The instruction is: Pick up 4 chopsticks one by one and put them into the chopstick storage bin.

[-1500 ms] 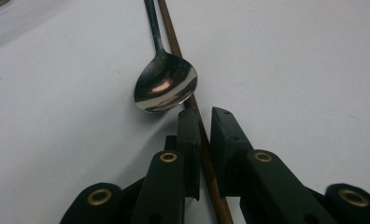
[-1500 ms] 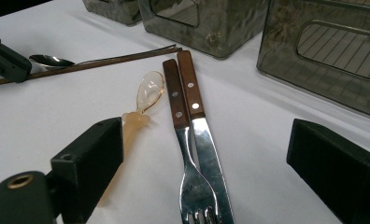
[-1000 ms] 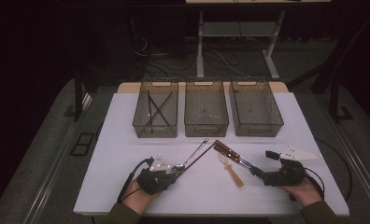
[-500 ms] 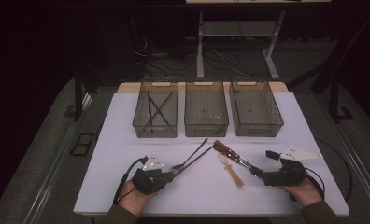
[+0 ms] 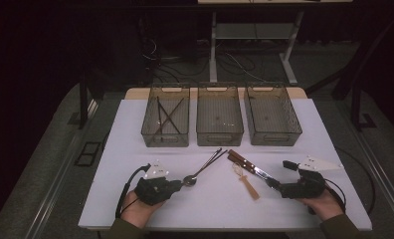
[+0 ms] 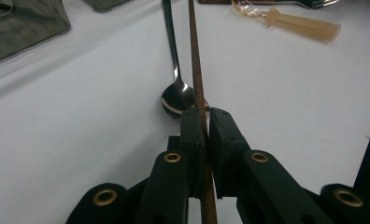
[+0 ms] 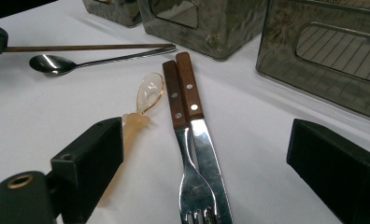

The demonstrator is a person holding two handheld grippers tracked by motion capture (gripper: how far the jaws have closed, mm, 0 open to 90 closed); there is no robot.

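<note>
Left gripper (image 6: 204, 122) clamped on chopstick (image 6: 195, 60); may drag metal spoon (image 6: 177, 95) alongside. Right gripper (image 7: 204, 161) wide open, empty.

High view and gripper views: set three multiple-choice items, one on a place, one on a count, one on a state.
1. Where does the plastic spoon lie?
A. In the middle bin
B. On the table beside the fork
C. Between the left gripper's fingers

2. How many bins stand in the row?
A. Two
B. Three
C. Four

3. How does the left gripper stand?
A. Fingers shut on the brown chopstick
B. Fingers wide open above the plastic spoon
C. Fingers shut on a knife

Answers: 1 B, it lies flat just left of the fork's handle; 2 B, three stand side by side; 3 A, the fingers pinch the stick from both sides.
</note>
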